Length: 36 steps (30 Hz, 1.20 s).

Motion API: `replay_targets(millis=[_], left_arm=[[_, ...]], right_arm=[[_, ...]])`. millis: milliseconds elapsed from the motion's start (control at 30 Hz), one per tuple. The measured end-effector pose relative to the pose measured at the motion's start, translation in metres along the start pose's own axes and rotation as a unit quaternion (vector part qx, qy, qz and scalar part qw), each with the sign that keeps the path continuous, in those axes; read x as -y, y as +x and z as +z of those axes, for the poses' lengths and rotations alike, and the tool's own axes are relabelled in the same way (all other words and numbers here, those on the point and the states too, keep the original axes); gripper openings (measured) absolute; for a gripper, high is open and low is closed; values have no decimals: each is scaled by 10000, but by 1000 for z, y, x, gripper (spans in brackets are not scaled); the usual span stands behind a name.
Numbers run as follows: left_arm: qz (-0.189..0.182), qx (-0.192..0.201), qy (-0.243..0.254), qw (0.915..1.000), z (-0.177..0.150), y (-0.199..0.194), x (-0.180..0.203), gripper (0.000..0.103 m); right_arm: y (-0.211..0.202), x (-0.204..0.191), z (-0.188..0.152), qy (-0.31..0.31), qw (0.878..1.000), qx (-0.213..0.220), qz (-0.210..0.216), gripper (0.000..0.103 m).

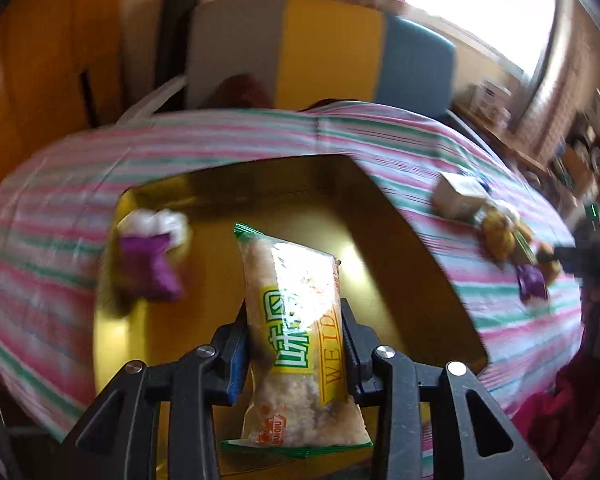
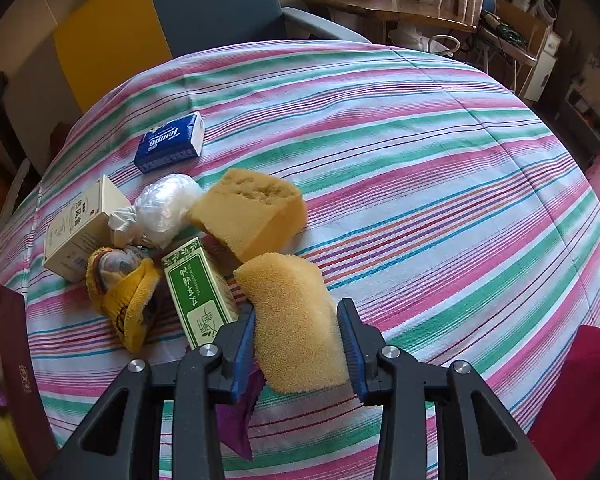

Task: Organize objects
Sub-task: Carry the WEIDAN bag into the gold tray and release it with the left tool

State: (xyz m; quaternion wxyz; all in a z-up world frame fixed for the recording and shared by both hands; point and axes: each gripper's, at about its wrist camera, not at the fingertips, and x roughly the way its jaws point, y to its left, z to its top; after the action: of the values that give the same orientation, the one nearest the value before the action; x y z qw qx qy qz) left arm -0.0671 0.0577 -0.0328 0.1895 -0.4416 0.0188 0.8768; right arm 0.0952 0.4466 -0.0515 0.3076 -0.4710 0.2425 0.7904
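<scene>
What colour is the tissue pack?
Blue with white lettering; the tissue pack shows best in the right wrist view.

Purple packet (image 2: 236, 420) mostly hidden under the right tool (image 2: 300, 344).

Snack packet (image 1: 296, 320) above open box (image 1: 384, 216); tissue pack (image 2: 170, 142) behind sponges (image 2: 248, 212) on tablecloth (image 2: 420, 160).
</scene>
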Motion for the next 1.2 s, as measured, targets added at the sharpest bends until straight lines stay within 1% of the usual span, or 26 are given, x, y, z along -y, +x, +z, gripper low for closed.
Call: replay_targets(millis=[67, 133, 200, 267, 433, 567, 633, 700, 800, 900, 1067, 1200], left_arm=[[134, -38, -281, 9995, 0, 1, -26, 38], [251, -78, -386, 9989, 0, 3, -42, 38], [291, -140, -446, 9985, -1, 7, -53, 38], [376, -201, -463, 9980, -1, 13, -60, 38], [585, -320, -402, 9970, 4, 32, -64, 38], [735, -489, -508, 9948, 10, 51, -75, 38], [741, -655, -568, 9935, 13, 60, -80, 40], [751, -612, -507, 9940, 17, 60, -80, 44], [884, -457, -429, 9941, 19, 53, -79, 45], [933, -348, -405, 9942, 16, 41, -76, 45], [1115, -53, -312, 9933, 7, 15, -72, 45], [1141, 156, -193, 9932, -4, -2, -64, 45]], right_arm=[[0, 0, 0, -15, 10000, 2, -7, 40], [0, -1, 0, -21, 10000, 4, -1, 40], [-1, -1, 0, -25, 10000, 6, -3, 40], [0, -2, -1, -42, 10000, 3, -14, 40], [0, -3, -1, -57, 10000, 4, -15, 40], [0, -3, -1, -56, 10000, 5, -13, 40], [0, -3, -1, -52, 10000, 2, -13, 40], [0, -3, -1, -51, 10000, 2, -8, 40], [0, -3, 0, -43, 10000, -1, -1, 40], [1, -3, 0, -46, 10000, -2, 0, 40], [1, -4, -1, -73, 10000, 4, -22, 40], [1, -4, -1, -78, 10000, 21, -45, 40]])
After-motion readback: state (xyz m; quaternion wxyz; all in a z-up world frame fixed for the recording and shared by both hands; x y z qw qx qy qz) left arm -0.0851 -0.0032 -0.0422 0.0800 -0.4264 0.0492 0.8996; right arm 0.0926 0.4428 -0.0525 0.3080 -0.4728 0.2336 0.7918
